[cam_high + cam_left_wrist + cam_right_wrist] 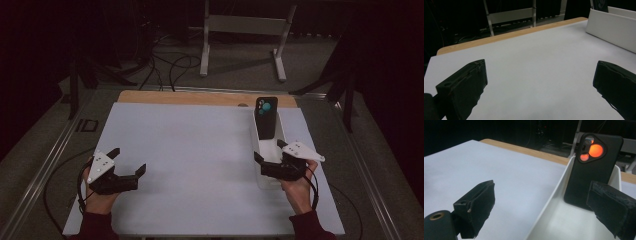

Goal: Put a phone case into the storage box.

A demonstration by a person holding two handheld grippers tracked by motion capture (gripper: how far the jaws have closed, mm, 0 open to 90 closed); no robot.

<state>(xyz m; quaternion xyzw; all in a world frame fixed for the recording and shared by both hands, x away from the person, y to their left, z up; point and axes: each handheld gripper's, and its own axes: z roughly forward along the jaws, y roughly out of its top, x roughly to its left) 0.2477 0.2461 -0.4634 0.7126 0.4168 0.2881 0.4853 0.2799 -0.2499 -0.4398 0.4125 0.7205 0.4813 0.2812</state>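
At left, the left gripper (129, 161), held low over the pale mat (190, 150), jaws spread wide with nothing between them, aimed toward the table's middle and well apart from everything else. Seen along the same jaws in the left gripper view (539, 87): bare mat, the wooden table edge (506, 36) beyond it, and the side wall of the tray (610, 30) at far right. At right, the right gripper (269, 151), jaws likewise wide and holding nothing, poised at the near end of the long white tray (256, 140), one jaw outside the left wall, the other over the inside. Farther back in the tray, the phone (266, 117), black, standing on end and leaning against the far wall, camera lenses facing the person. In the right gripper view (541, 200), the phone (594, 170) just ahead of the right-hand jaw, not touched.
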